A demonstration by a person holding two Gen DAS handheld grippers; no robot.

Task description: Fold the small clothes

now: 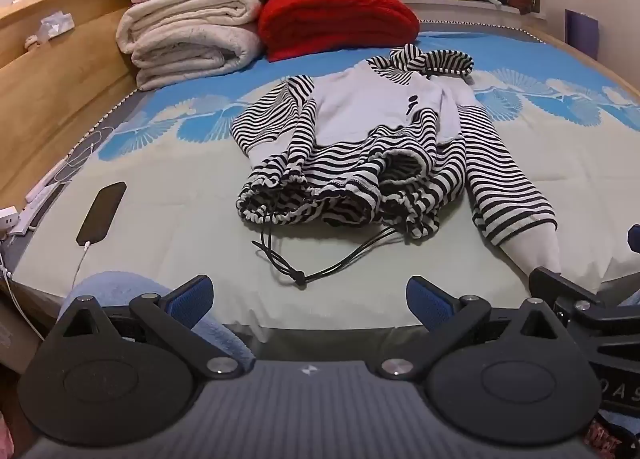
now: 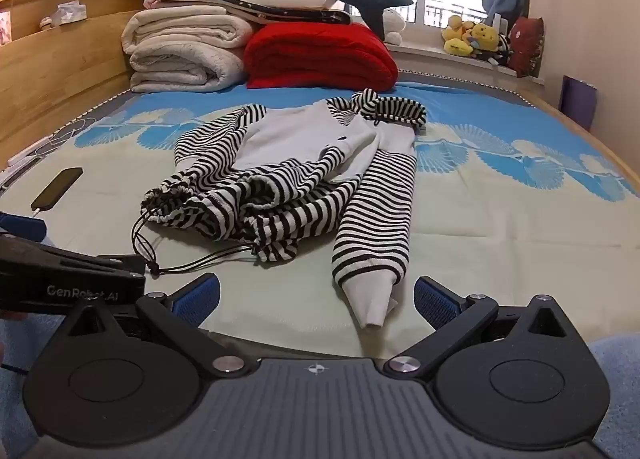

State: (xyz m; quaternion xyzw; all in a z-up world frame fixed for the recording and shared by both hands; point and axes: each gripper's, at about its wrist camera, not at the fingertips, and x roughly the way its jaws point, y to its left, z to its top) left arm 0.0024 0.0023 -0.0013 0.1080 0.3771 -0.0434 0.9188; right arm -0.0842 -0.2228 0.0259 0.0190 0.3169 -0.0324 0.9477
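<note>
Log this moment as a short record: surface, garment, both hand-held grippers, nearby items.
surface: bed with blue-patterned sheet
garment: striped hoodie, crumpled, one sleeve stretched toward the camera
drawcord: black cord trailing from the hem
left hand-held gripper: open, empty, short of the hoodie
right hand-held gripper: open, empty, at the sleeve's cuff
nearby: phone charging; red blanket; cream blankets

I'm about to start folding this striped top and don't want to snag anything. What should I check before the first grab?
1. Left gripper open and empty: ok.
2. Right gripper open and empty: ok.
3. Striped top lying flat: not ok, its hem is bunched and one sleeve folded over the body.
4. Drawcord tucked clear: not ok, it trails loose toward the grippers.
5. Long sleeve within reach: ok, its cuff lies just ahead of the right gripper.
6. Phone clear of the garment: ok.
</note>
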